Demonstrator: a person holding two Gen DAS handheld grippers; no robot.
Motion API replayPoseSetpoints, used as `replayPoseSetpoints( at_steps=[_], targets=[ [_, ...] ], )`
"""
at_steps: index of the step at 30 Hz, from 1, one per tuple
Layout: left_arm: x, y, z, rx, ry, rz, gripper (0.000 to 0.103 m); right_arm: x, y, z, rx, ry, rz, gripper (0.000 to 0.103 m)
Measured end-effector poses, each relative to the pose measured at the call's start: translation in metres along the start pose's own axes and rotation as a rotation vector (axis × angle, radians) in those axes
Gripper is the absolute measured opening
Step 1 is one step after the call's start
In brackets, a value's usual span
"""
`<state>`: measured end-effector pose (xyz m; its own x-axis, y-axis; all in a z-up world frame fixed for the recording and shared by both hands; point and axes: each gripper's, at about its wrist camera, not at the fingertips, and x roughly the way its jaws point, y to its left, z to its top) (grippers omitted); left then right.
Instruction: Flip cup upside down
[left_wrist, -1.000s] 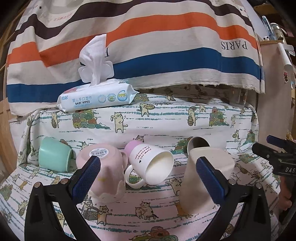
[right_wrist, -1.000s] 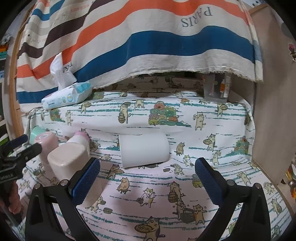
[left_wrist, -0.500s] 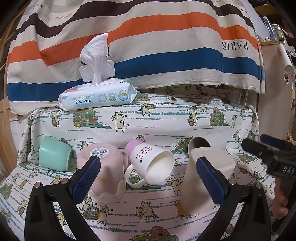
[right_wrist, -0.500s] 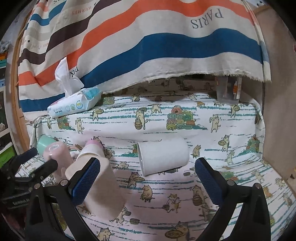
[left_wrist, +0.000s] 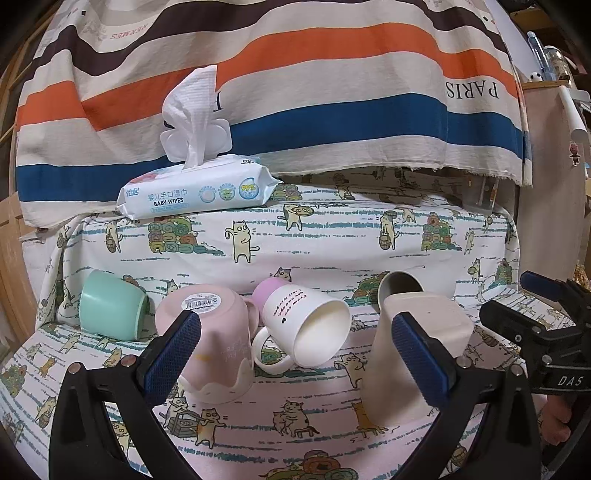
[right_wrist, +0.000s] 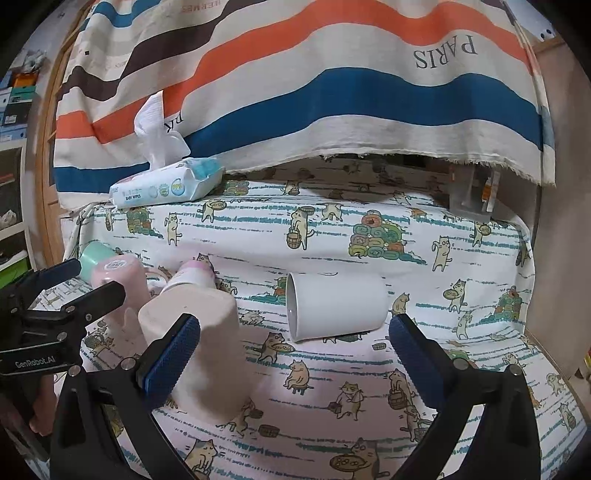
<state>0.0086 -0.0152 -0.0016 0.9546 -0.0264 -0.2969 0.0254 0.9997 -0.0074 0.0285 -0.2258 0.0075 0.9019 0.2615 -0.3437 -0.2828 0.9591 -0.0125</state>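
The beige squarish plastic cup (right_wrist: 195, 339), standing mouth-down on the cat-printed tablecloth (right_wrist: 332, 406), serves as the landmark. It reads as already flipped, as does the pale pink cup with a barcode sticker on its upturned base (left_wrist: 210, 343), which stands mouth-down to its left past a mug. Three cups lie on their sides, so the job looks partly done. Between the two upturned cups lies a white ceramic mug with a lilac base and a handle (left_wrist: 303, 328), mouth toward the camera; further left, beyond the pink cup, a mint-green plastic cup (left_wrist: 110, 304) lies tipped over. Just behind and right of the beige cup lies the plain white cylindrical cup (right_wrist: 336, 308), which I judge to be the next one to turn: it rests on its side, its open mouth facing the beige cup, its wall smooth and unmarked, with no handle visible. The right gripper (right_wrist: 295, 358) hangs in front of it with jaws spread wide and empty, roughly framing it, probably so the blue pads can close across the round wall. The left gripper (left_wrist: 299, 354) is likewise wide open and holds nothing, hovering low between the pink and beige cups. Well behind the beige cup, on the raised ledge, sits a white pack of baby wipes (left_wrist: 195, 188) with a sheet pulled up, under a striped hanging cloth (left_wrist: 295, 92).
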Motion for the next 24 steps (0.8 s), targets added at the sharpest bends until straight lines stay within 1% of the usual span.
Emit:
replayPoseSetpoints(
  at_steps=[13, 18, 24],
  targets=[
    [-0.0001, -0.0021, -0.001, 0.015, 0.0, 0.003, 0.103, 0.0005, -0.0028, -0.0001, 0.006, 0.0, -0.005, 0.103],
    [0.0019, -0.0046, -0.0012, 0.027, 0.011, -0.016, 0.103, -0.0012, -0.0018, -0.0006, 0.002, -0.01, -0.01, 0.103],
    [-0.0008, -0.0007, -0.0006, 0.004, 0.003, -0.002, 0.103, -0.0024, -0.002, -0.0007, 0.001, -0.013, -0.011, 0.103]
  ],
)
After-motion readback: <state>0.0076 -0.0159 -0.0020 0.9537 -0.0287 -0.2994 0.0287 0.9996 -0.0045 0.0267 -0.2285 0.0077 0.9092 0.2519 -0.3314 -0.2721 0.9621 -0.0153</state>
